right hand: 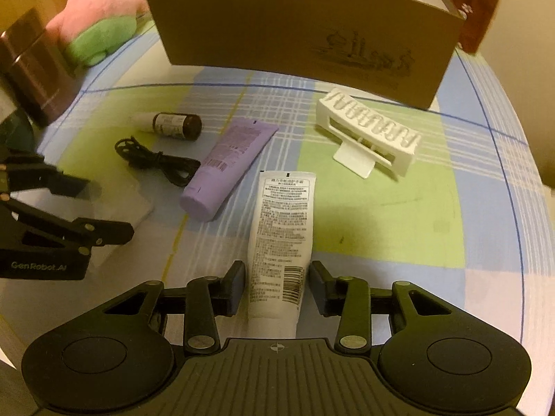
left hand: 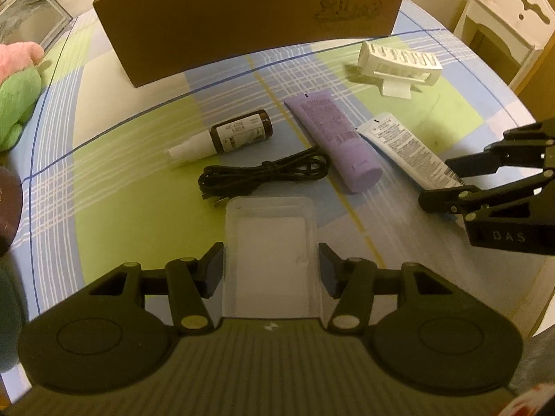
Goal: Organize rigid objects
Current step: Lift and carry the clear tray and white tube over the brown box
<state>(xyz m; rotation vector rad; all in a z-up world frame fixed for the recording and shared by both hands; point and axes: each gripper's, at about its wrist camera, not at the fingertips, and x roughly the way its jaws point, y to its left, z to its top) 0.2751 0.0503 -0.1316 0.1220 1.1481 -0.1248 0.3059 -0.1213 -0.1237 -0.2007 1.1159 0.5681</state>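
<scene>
the left gripper (left hand: 270, 270) straddles the near end of a clear plastic tray (left hand: 269, 228) lying flat on the checked cloth (left hand: 138, 159); whether its pads actually press the tray's sides, i cannot tell. the tray's long axis runs near to far. the right gripper (right hand: 275, 286) has its jaws around the cap end of a white tube (right hand: 282, 228), the left pad touching, the right just beside it. the tube's crimped end points far, toward the brown box (right hand: 305, 31).
</scene>
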